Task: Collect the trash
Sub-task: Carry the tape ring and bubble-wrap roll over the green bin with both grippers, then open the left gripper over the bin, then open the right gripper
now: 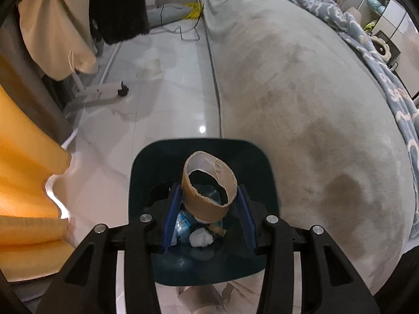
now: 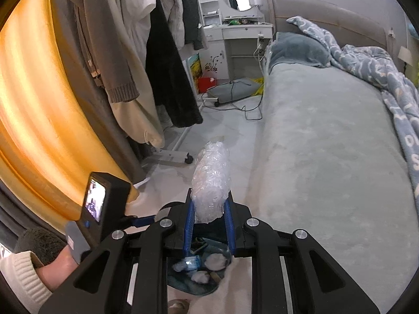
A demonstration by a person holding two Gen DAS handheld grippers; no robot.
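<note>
A dark blue trash bin (image 1: 146, 162) stands on the floor beside the bed, directly under my left gripper (image 1: 208, 191). That gripper is shut on a brown cardboard tape ring (image 1: 201, 206), which sits tilted above the bin's mouth. Inside the bin lie a white tissue wad (image 1: 201, 238) and a pale blue wrapper (image 1: 182, 223). My right gripper (image 2: 209, 193) is shut on a wad of clear bubble wrap (image 2: 211, 175) that sticks up past the fingertips. Below it, between the arms, the same bin (image 2: 178, 284) shows with its trash. The left tool's camera box (image 2: 102, 204) and a hand (image 2: 52, 269) are at lower left.
A bed with a grey cover (image 1: 301, 104) and a blue blanket (image 2: 379, 78) fills the right side. Hanging coats (image 2: 125, 52) on a wheeled rack (image 1: 115, 90) and an orange curtain (image 1: 26, 157) line the left. Cables (image 2: 248, 110) lie on the pale tiled floor (image 1: 170, 91) further back.
</note>
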